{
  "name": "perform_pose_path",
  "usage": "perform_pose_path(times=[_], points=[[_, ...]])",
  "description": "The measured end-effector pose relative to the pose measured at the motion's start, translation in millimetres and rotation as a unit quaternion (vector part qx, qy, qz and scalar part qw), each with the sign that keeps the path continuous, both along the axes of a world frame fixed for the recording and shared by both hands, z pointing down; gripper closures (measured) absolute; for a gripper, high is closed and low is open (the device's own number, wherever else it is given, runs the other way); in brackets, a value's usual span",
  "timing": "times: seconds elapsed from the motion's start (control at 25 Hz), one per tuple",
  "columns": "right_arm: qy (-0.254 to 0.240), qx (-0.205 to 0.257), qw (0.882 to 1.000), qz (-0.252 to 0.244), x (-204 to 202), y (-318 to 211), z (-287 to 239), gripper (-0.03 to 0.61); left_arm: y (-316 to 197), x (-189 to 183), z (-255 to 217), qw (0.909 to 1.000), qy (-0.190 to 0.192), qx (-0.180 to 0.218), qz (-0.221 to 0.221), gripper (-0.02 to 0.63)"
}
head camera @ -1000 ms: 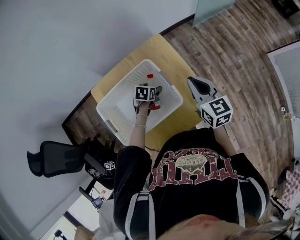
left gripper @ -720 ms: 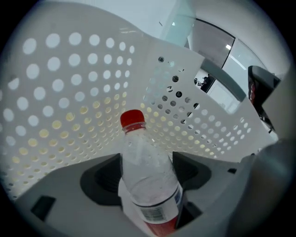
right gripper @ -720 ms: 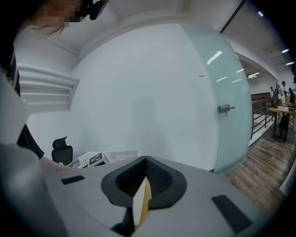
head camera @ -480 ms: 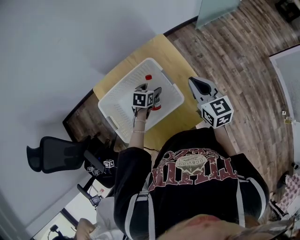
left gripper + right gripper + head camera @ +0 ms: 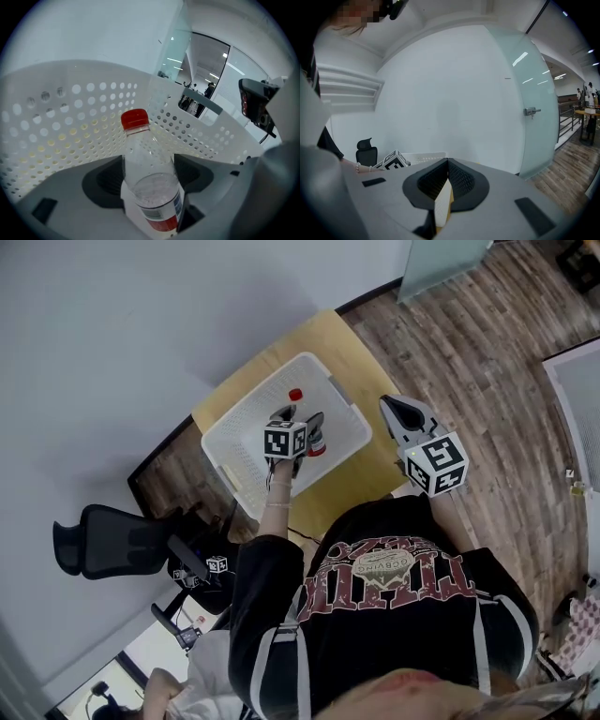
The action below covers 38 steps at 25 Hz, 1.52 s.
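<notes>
A clear plastic bottle (image 5: 151, 178) with a red cap (image 5: 135, 119) and a red-banded label stands between the jaws of my left gripper (image 5: 152, 190), which is shut on it. Bottle and gripper are inside a white perforated basket (image 5: 65, 126). From the head view, the left gripper (image 5: 298, 418) is over the basket (image 5: 234, 442) and the cap (image 5: 295, 395) points to the far side. My right gripper (image 5: 394, 409) hangs to the right of the basket, beyond the table's edge. Its jaws (image 5: 446, 180) are shut with nothing between them.
The basket sits on a yellow wooden table (image 5: 281, 338) against a white wall. A black office chair (image 5: 103, 542) stands to the left, and wood plank floor (image 5: 469, 334) lies to the right. A frosted glass door (image 5: 534, 117) is ahead of the right gripper.
The basket's far wall now sits lower in the left gripper view, with more of the room showing above its rim. The bottle stays gripped. The right gripper has barely moved.
</notes>
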State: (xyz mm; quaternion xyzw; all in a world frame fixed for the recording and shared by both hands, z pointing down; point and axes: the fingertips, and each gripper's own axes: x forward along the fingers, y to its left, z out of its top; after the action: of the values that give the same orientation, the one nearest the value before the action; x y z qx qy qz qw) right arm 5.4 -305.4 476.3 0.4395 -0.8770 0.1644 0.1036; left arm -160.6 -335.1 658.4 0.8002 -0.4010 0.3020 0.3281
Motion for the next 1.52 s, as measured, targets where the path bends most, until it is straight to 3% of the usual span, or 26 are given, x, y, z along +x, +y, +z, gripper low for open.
perform_pose_path(times=[0.76, 1.52], points=[[-0.004, 0.009, 1.0, -0.017, -8.4, 21.0, -7.5, 0.561, 10.6, -5.9, -39.3, 0.9963, 0.017, 0.081, -0.021, 0.247], [-0.015, 0.028, 0.999, -0.042, -17.1, 44.9, -24.2, 0.561, 24.0, -16.8, -147.1, 0.9769, 0.043, 0.197, -0.071, 0.247]])
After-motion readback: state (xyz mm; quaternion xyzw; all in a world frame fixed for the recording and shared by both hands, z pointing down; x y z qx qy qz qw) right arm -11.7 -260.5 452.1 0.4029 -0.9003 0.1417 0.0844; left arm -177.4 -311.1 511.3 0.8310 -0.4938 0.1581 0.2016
